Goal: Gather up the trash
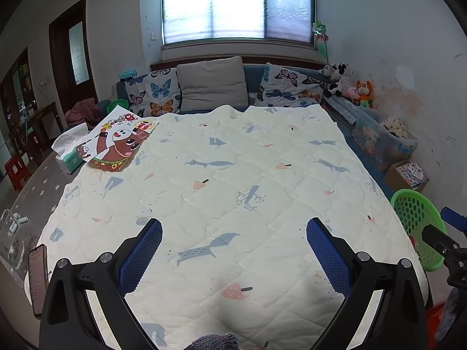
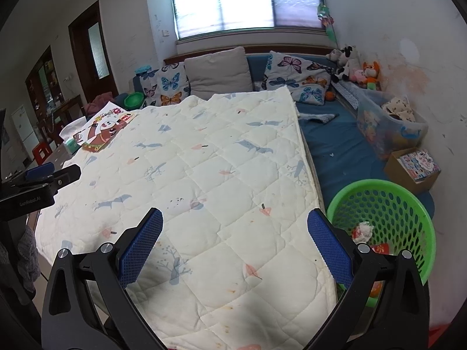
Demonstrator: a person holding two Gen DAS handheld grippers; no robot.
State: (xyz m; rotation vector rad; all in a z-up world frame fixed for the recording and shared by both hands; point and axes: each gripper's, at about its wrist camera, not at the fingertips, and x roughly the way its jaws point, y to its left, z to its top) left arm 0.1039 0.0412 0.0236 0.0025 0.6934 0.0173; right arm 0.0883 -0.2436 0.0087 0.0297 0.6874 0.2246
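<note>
Both of our tools hang spread and empty: the left gripper (image 1: 233, 250) and the right gripper (image 2: 235, 242) hover over the quilt (image 2: 204, 175), jaws wide apart. At four o'clock from the right one, beside the bed, stands the green basket (image 2: 408, 204), with a crumpled wad (image 2: 363, 230) and what may be a red wrapper (image 2: 381, 248) inside. Farther, at ten o'clock, a cartoon sheet (image 1: 116, 143) lies overlapping a tissue pack (image 1: 68, 160). Before reaching, we should judge whether that sheet counts as trash; if so, pinch one free edge.
</note>
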